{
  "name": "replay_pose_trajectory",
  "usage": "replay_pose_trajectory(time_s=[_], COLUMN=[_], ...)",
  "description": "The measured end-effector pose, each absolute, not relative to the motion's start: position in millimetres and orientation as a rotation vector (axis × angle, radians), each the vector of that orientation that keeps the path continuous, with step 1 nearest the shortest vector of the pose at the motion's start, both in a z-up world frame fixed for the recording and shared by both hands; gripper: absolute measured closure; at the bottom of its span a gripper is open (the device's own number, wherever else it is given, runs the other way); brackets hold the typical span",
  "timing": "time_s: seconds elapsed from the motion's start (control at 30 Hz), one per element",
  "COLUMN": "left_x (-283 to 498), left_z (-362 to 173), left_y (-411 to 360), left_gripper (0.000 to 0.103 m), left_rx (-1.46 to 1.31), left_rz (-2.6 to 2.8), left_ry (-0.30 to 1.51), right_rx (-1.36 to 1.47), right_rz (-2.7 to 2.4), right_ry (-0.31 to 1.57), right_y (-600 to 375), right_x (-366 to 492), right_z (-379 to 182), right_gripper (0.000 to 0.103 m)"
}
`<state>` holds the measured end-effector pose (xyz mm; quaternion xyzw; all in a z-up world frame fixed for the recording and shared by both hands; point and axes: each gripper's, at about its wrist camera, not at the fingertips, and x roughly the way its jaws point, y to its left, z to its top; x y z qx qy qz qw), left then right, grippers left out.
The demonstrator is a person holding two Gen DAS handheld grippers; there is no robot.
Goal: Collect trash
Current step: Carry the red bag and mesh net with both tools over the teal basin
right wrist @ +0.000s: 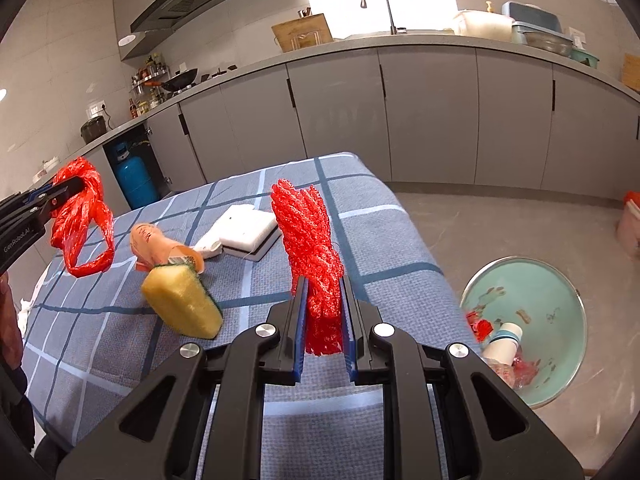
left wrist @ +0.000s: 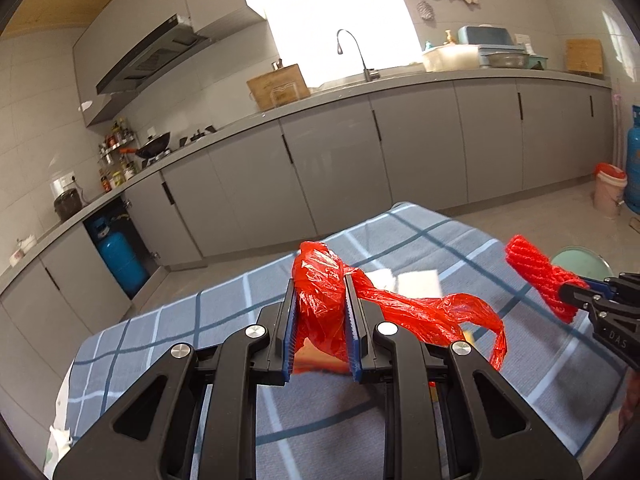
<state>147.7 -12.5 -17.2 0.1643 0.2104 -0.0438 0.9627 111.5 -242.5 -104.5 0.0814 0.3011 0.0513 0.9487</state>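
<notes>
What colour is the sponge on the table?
The sponge is yellow with a dark green scrubbing side, seen best from the right wrist.

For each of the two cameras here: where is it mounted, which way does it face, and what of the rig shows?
Left wrist: on the left hand-held gripper, facing the kitchen counter over the checked table; it clamps a red plastic bag.
Right wrist: on the right hand-held gripper, facing the same way; it clamps a red mesh net, bin at right.
Shared: table, bag, net, each other's gripper.
</notes>
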Motion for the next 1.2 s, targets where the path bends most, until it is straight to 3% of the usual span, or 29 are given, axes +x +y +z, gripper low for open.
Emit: replay_pose_trajectory(time_s=[1.2], left_x=[176.5], left_z=[-41.5], left_y=[-230.9], left_gripper=[0.081], left_rx=[0.441], left_rz=[-0.464], left_ry=[0.361], right_rx=[0.240], right_rz=[-0.242], right_ry=[0.571], right_y=[-424.0], right_x=[94.5], right_z=[-114.6], right_gripper=[0.086])
